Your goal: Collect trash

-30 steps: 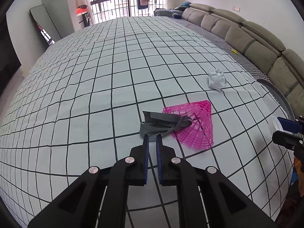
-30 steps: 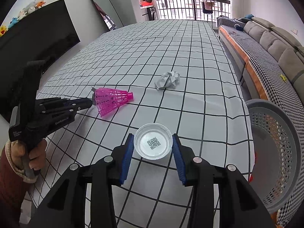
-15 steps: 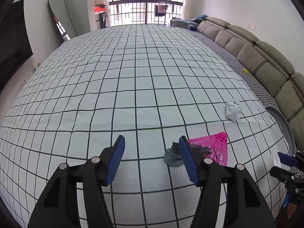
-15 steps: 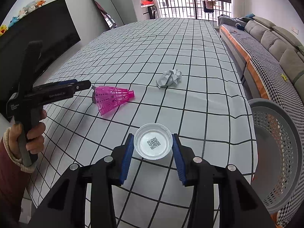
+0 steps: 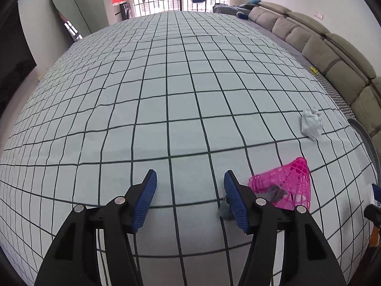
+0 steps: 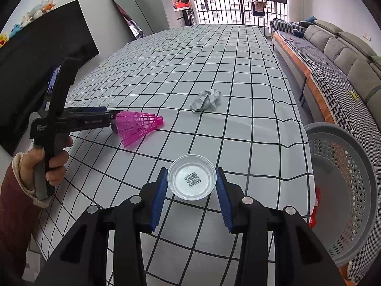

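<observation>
A pink plastic mesh cone (image 5: 289,186) lies on the checked tablecloth with a grey scrap (image 5: 225,211) at its wide end. My left gripper (image 5: 190,197) is open and empty, just left of the cone; it also shows in the right wrist view (image 6: 112,116), touching the cone (image 6: 138,126). My right gripper (image 6: 191,188) holds a small clear round lid with a QR code (image 6: 192,180) between its pads, above the cloth. A crumpled white paper ball (image 6: 206,99) lies farther back; it also shows in the left wrist view (image 5: 311,123).
A grey perforated basket (image 6: 345,190) stands beside the table's right edge. A long grey sofa (image 6: 338,54) runs along the right wall. A dark TV screen (image 6: 40,66) is on the left. The checked cloth (image 5: 166,95) stretches far back.
My left gripper let go of the grey scrap, opened wide and pulled back to the left of the cone. My right gripper kept still with the lid.
</observation>
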Motion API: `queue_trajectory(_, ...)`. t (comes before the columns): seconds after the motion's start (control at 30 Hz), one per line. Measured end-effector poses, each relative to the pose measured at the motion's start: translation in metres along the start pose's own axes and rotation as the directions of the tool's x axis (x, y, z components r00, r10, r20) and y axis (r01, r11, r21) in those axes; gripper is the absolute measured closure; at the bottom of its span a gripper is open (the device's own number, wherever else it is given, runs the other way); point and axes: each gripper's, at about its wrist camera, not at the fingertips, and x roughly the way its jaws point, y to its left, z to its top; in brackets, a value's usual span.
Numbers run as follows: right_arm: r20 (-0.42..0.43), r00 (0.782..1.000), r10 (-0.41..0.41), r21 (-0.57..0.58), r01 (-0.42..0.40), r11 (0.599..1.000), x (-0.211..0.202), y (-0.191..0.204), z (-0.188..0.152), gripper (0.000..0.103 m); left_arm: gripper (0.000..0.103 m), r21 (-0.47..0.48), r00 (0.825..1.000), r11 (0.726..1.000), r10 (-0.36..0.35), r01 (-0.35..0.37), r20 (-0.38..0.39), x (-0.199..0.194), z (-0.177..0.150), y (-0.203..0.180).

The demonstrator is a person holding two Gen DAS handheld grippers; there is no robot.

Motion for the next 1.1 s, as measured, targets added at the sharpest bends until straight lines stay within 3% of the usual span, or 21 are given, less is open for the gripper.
queue_trajectory(0.67, 0.014, 0.999, 0.031, 0.031, -0.031, 0.999, -0.008, -0.018, -0.009, 0.064, 0.045, 0.031, 0.997, 0.996, -0.079, 0.08, -0.022, -0.052, -0.095, -0.076)
queue_trajectory(0.97, 0.022, 0.999, 0.037, 0.042, -0.038, 0.998, -0.015, -0.026, -0.016, 0.064, 0.043, -0.015, 0.998, 1.0, -0.01, 0.011, 0.058, -0.077, -0.101, -0.092)
queue_trajectory(1.1, 0.029, 0.999, 0.042, 0.049, -0.043, 0.998, -0.019, -0.03, -0.02, 0.064, 0.04, -0.026, 0.997, 0.999, -0.025, 0.027, 0.074, -0.081, -0.095, -0.101)
